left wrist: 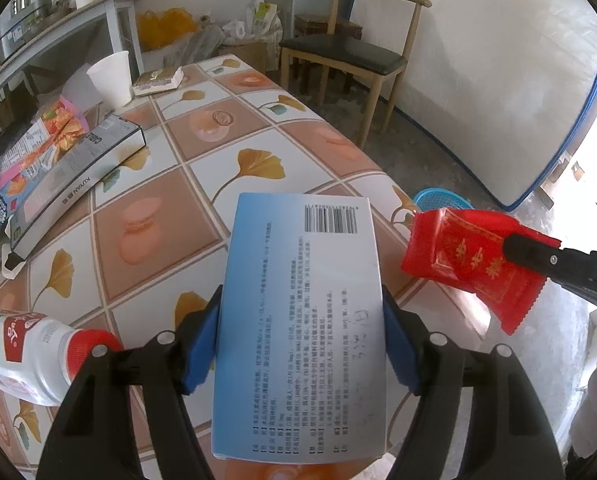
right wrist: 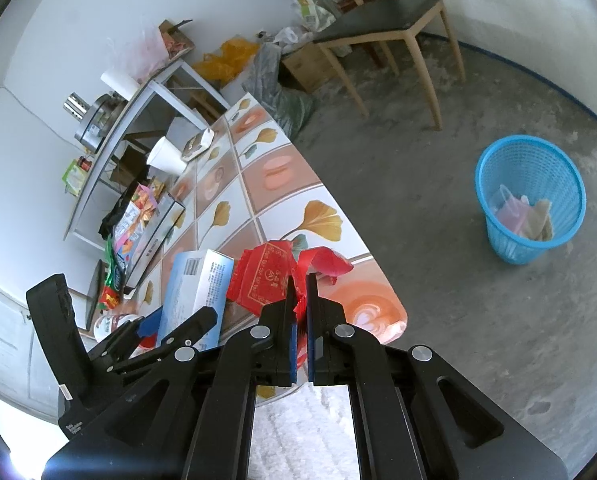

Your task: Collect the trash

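1. My left claw [left wrist: 300, 344] clamps a pale blue box [left wrist: 298, 320] with a barcode and small, unreadable print.
2. My right claw [right wrist: 301, 280] pinches a crinkled red wrapper [right wrist: 266, 280] with gold patterning.
3. Far left, a long box [left wrist: 78, 176] reads "KUYAN".

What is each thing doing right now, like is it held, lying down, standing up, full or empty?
left gripper: shut on the blue box
right gripper: shut on the red wrapper
blue box: held above the table, barcode side up
red wrapper: crumpled, pinched between the fingers
blue basket: upright on the floor, some trash inside
white cup: upside down on the table
white bottle: lying on its side, red cap on
chair: upright, seat bare
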`<state>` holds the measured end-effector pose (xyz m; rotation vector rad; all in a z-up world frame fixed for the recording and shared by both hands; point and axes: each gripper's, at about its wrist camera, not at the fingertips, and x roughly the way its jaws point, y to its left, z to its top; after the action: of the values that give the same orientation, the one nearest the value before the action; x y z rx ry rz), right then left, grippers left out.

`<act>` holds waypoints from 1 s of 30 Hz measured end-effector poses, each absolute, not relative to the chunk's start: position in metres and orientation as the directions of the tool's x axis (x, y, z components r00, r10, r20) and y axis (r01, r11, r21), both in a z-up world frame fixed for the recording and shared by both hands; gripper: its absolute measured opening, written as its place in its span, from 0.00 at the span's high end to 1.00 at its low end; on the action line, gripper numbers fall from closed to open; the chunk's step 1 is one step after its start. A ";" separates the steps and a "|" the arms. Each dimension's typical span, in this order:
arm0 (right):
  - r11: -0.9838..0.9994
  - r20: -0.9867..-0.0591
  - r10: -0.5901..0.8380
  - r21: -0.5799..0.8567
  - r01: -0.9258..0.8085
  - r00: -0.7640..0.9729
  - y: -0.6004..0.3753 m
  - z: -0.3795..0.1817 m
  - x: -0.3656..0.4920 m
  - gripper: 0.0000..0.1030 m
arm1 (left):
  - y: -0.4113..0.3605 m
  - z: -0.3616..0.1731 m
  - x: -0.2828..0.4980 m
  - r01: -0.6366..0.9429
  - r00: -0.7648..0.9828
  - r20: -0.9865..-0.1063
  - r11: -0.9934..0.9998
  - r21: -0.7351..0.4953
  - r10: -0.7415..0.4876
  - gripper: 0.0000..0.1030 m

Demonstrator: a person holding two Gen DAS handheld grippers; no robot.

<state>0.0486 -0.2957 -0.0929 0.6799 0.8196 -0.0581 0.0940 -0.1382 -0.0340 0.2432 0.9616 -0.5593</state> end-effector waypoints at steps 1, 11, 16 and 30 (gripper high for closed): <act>0.789 -0.690 0.204 0.536 0.301 0.694 -0.295 -0.093 0.048 0.98 | -0.139 -0.034 0.093 0.553 0.449 -0.826 0.832 -0.042 -0.340 0.33; 0.790 -0.692 0.207 0.536 0.300 0.691 -0.290 -0.092 0.051 0.98 | -0.138 -0.040 0.093 0.548 0.447 -0.833 0.836 -0.031 -0.325 0.31; 0.785 -0.694 0.211 0.540 0.304 0.688 -0.287 -0.094 0.052 0.98 | -0.138 -0.044 0.096 0.539 0.447 -0.839 0.842 -0.024 -0.310 0.25; 0.779 -0.695 0.217 0.546 0.307 0.686 -0.289 -0.098 0.052 0.98 | -0.138 -0.049 0.100 0.538 0.435 -0.846 0.842 -0.032 -0.310 0.25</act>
<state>0.0525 -0.2887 -0.0978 0.6963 0.8309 -0.0557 0.0996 -0.1383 -0.0486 0.2580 0.9893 -0.5346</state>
